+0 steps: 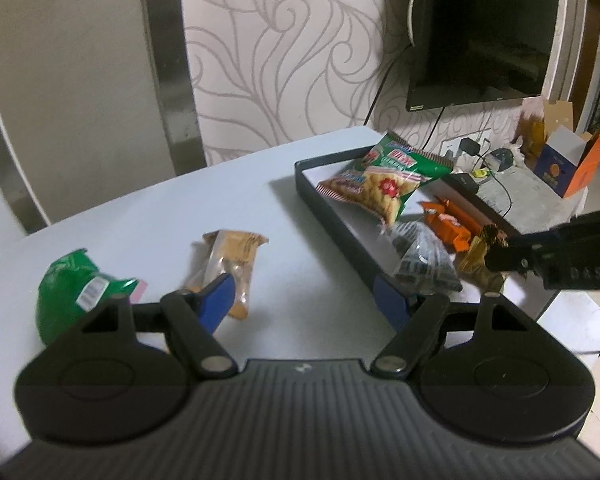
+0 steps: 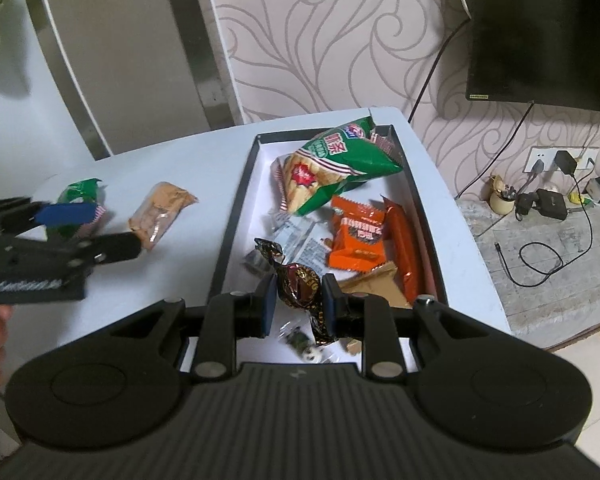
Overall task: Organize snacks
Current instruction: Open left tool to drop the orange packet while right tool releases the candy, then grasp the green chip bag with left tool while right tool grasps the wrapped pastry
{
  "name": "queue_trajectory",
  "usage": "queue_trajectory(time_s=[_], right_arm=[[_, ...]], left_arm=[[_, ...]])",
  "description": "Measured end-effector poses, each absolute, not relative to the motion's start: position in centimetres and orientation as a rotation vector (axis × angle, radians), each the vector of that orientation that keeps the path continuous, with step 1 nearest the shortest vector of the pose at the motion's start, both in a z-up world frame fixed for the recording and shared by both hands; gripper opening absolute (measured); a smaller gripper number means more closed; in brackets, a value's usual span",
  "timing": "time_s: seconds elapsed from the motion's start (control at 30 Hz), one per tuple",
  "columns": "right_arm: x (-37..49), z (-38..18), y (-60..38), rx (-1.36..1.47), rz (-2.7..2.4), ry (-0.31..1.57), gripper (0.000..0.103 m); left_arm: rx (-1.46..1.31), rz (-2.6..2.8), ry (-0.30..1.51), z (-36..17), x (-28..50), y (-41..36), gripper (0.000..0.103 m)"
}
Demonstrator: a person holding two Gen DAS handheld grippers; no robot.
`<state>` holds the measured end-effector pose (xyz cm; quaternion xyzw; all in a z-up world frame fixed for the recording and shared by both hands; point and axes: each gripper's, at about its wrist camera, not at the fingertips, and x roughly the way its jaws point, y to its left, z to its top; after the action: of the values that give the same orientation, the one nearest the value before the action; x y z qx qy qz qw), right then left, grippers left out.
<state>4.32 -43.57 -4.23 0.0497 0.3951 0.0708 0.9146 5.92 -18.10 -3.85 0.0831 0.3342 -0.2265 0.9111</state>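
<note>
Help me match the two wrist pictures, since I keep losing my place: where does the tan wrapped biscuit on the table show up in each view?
Left wrist view: the tan wrapped biscuit lies left of centre, just beyond the open left hand-held gripper.
Right wrist view: it lies at middle left, left of the tray.
Shared landmark: the dark-rimmed tray holding the big green snack bag.

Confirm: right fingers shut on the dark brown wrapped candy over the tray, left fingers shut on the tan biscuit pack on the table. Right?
Not quite. The left gripper is open and holds nothing; the tan biscuit pack lies loose on the table, as the left wrist view shows. The rest holds: the right gripper is shut on the dark brown wrapped candy over the tray.
</note>
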Motion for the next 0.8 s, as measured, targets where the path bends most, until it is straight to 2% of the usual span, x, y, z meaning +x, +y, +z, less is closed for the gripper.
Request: queue_trajectory(time_s=[0.63, 0.73, 0.8], right_arm=[[8.9, -7.6, -43.5, 0.015, 0.060, 0.853, 0.029], [8.7, -7.4, -43.5, 0.021, 0.051, 0.846, 0.032], [8.3, -7.2, -43.5, 0.029, 0.046, 0.824, 0.045]], left_arm=[[0.173, -0.428, 0.726, -4.8, 4.1, -15.9, 0.078], [0.172, -0.431, 0.722, -4.6, 3.9, -15.9, 0.078], [0.172, -0.437, 0.722, -4.6, 3.8, -15.9, 0.078]])
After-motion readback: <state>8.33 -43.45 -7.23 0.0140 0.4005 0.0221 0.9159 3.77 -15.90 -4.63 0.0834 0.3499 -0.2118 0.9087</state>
